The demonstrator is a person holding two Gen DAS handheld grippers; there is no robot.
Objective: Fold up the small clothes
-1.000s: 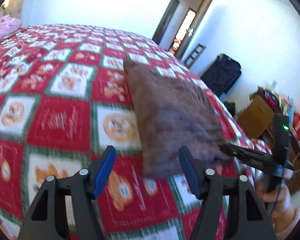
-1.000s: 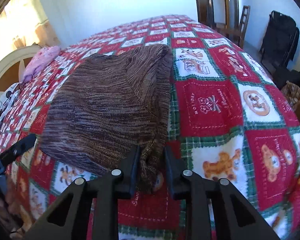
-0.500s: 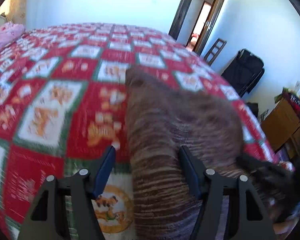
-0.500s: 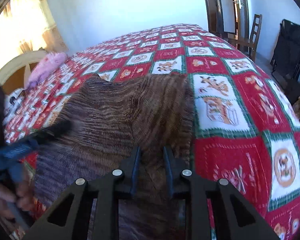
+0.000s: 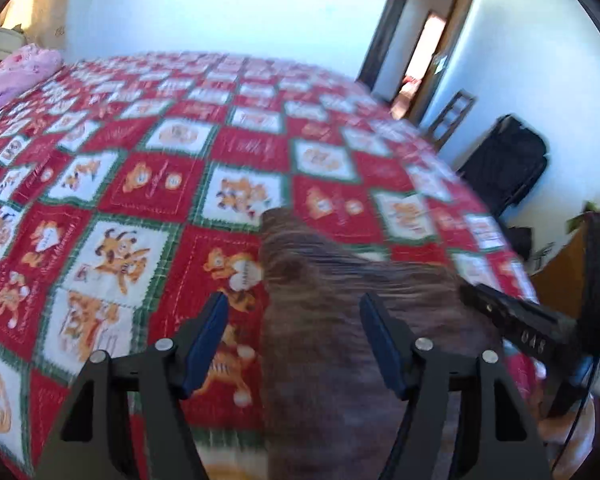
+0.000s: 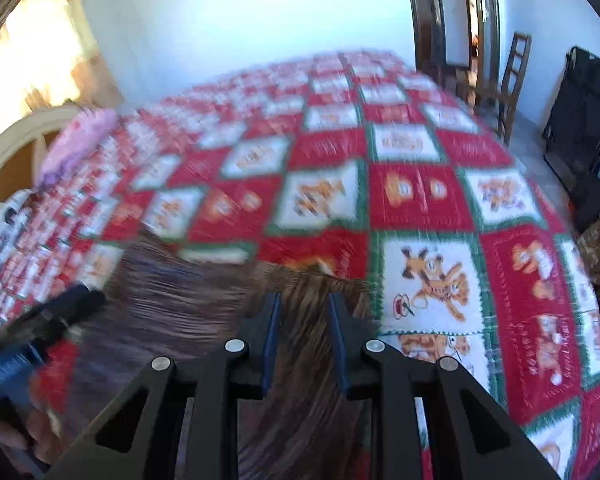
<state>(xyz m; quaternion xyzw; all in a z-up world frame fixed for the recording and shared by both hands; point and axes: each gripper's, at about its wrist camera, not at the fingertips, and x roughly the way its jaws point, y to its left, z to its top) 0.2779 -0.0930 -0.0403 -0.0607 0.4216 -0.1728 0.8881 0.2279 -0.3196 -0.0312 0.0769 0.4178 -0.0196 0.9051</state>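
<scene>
A brown striped knit garment [image 5: 340, 320] lies on the red patchwork quilt [image 5: 140, 184], near the bed's front edge. My left gripper [image 5: 296, 320] hangs open over the garment's left edge, with cloth below the gap and blue pads [image 5: 208, 340] clear of it. My right gripper [image 6: 304, 312] is shut on a bunched fold of the garment [image 6: 172, 312], whose far edge lies just ahead of the fingertips. Each gripper shows in the other's view: the right gripper [image 5: 520, 320] at the garment's right side, the left gripper [image 6: 60, 312] at its left. Both views are motion-blurred.
A pink cloth [image 5: 20, 72] lies at the bed's far left, by a pale headboard [image 6: 16, 140]. Off the bed's right side are an open door [image 5: 420, 60], a wooden chair [image 6: 508, 80], a black suitcase [image 5: 508, 168] and brown furniture [image 5: 560, 272].
My right gripper has carried its held edge forward over the garment, so less cloth lies ahead of it. The left gripper moved from beside the garment to over its left edge, still open.
</scene>
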